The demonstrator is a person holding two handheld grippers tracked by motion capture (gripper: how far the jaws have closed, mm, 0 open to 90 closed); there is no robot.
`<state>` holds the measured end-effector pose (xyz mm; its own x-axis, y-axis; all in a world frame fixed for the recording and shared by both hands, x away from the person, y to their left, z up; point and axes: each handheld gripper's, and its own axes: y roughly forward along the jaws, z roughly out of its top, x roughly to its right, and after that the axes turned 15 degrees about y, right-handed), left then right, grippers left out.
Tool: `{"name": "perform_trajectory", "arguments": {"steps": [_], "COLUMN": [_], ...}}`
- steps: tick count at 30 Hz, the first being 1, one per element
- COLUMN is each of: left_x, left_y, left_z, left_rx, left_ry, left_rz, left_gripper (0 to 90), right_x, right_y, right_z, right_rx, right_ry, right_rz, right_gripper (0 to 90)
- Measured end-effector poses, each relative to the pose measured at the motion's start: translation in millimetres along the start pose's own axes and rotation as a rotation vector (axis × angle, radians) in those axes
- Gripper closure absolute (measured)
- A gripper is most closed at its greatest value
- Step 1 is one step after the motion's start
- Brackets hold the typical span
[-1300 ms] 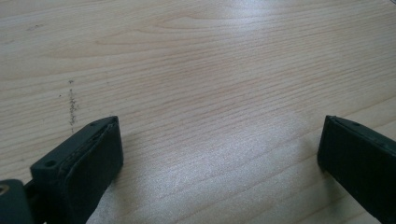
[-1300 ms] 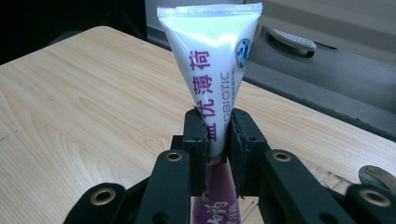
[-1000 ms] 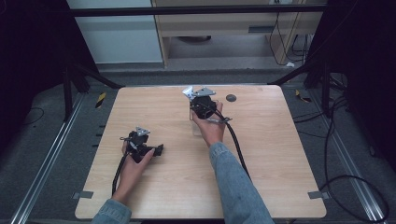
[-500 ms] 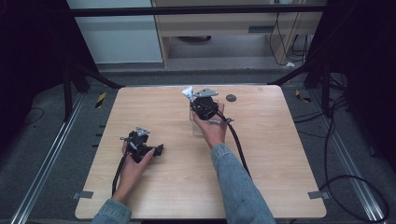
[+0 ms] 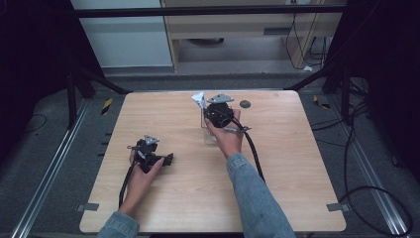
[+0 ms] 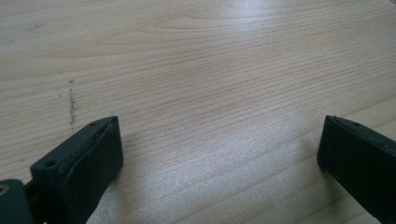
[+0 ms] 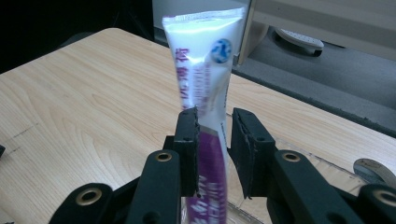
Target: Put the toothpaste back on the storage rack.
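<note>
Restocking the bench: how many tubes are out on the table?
1: a white and purple tube, upright between the right gripper's jaws at the table's far middle.

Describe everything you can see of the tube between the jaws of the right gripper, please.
The tube is a soft squeeze tube that looks like plastic, white at its flat crimped end and purple lower down, with purple print and a round blue logo. It stands upright, crimped end up. The right gripper has one pad against its left side; on the other side a slight gap seems to remain. Its lower end goes down into a clear container on the wooden table, near the far edge in the high view.
</note>
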<state>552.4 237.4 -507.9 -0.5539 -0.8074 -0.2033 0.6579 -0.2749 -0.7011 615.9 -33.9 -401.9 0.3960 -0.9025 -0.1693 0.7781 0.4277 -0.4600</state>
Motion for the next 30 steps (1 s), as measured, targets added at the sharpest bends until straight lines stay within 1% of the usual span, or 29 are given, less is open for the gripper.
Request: {"name": "perform_trajectory", "arguments": {"steps": [10, 12, 21, 22, 25, 27, 30], "left_x": [0.1, 0.0, 0.1, 0.1, 0.0, 0.1, 0.1], "left_y": [0.0, 0.0, 0.0, 0.0, 0.0, 0.0, 0.0], "left_z": [0.0, 0.0, 0.0, 0.0, 0.0, 0.0, 0.0], "left_rx": [0.0, 0.0, 0.0, 0.0, 0.0, 0.0, 0.0], "left_ry": [-0.001, 0.0, -0.001, 0.0, 0.0, -0.001, -0.001], "left_rz": [0.0, 0.0, 0.0, 0.0, 0.0, 0.0, 0.0], "left_gripper": [0.0, 0.0, 0.0, 0.0, 0.0, 0.0, 0.0], "right_x": [1.2, 1.4, 2.8, 3.2, 5.4, 5.6, 6.2], "right_y": [-4.1, -5.3, -13.9, -15.2, -18.8, -22.4, -27.9], "right_z": [-0.4, 0.2, 0.3, 0.3, 0.6, 1.1, 3.1], "right_rx": [-0.003, 0.002, -0.003, -0.004, -0.004, -0.008, -0.015], "right_ry": [0.004, -0.003, -0.01, -0.002, 0.005, 0.02, 0.025], "right_rz": [0.007, 0.007, 0.015, 0.017, 0.024, 0.034, 0.047], "right_gripper": [71.1, 70.8, 67.7, 67.0, 62.4, 56.9, 49.6]}}
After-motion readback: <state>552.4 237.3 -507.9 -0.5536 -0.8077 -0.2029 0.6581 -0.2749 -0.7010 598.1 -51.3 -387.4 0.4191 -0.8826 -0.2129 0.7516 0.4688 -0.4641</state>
